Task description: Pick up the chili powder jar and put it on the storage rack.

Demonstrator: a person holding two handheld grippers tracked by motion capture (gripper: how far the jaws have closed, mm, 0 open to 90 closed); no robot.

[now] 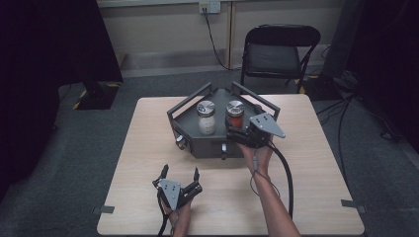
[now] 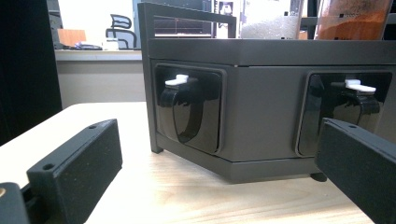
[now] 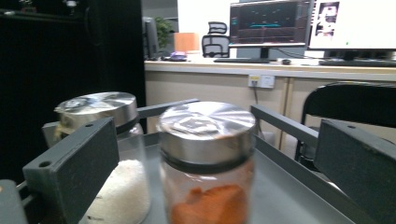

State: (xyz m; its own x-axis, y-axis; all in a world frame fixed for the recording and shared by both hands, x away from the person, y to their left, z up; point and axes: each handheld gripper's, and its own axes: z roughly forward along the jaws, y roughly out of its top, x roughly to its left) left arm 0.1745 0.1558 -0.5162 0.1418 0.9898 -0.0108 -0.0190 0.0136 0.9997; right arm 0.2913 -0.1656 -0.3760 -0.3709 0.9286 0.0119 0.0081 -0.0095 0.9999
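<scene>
Nearest the person, the left tool (image 1: pixel 180 174) rests on the pale wooden counter (image 1: pixel 316 163) with its jaws spread wide and nothing between them. Farther off, the right tool (image 1: pixel 231 129) stands with jaws spread on either side of the glass jar of orange powder with a steel lid (image 3: pixel 208 158), pads apart from the glass. That jar stands on top of the dark grey railed rack (image 1: pixel 197 140), just beside a matching glass jar of white grains (image 1: pixel 206 117).

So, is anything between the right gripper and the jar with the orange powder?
Nothing visible. The right gripper is open, and the orange powder jar stands between its jaws. The white powder jar stands beside it on the rack, not in the way.

Two jars (image 1: pixel 221 116) side by side on rack (image 1: pixel 197 143)
</scene>
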